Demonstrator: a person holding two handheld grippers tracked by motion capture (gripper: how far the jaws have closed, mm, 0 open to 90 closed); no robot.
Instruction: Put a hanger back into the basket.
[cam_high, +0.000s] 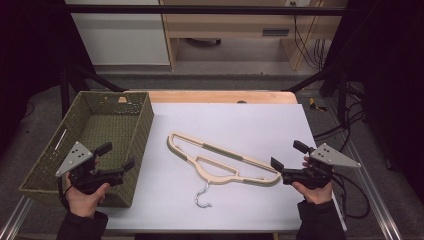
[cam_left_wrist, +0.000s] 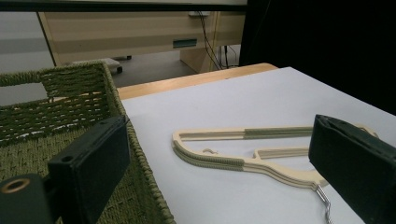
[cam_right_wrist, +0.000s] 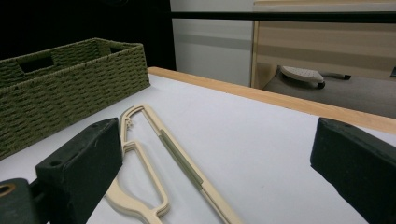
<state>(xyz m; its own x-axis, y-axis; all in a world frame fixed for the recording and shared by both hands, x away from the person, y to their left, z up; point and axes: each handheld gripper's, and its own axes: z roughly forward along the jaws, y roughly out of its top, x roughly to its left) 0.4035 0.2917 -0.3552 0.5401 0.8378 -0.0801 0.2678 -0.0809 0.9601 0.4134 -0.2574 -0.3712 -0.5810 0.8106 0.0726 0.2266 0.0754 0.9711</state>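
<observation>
A cream hanger (cam_high: 225, 162) with green grip strips and a metal hook (cam_high: 202, 196) lies flat on the white table top (cam_high: 240, 120); from the side it looks layered, like a small stack. My left gripper (cam_high: 118, 155) is held over the near right corner of a green woven basket (cam_high: 100, 125), jaws wide open and bare. The right gripper (cam_high: 287, 154) hovers open just right of the hanger's end. In the left gripper view the hanger (cam_left_wrist: 224, 161) lies ahead between the left gripper's (cam_left_wrist: 219, 140) jaws. In the right gripper view the hanger (cam_right_wrist: 182, 161) lies low and left of the right gripper (cam_right_wrist: 219, 149).
The basket (cam_left_wrist: 70, 102) looks empty and takes up the table's left side; its wall (cam_right_wrist: 70, 79) stands beyond the hanger. A wooden strip (cam_high: 220, 96) edges the far side of the table. Cables (cam_high: 345, 135) hang off the right side. A metal rail (cam_high: 370, 200) runs along that edge.
</observation>
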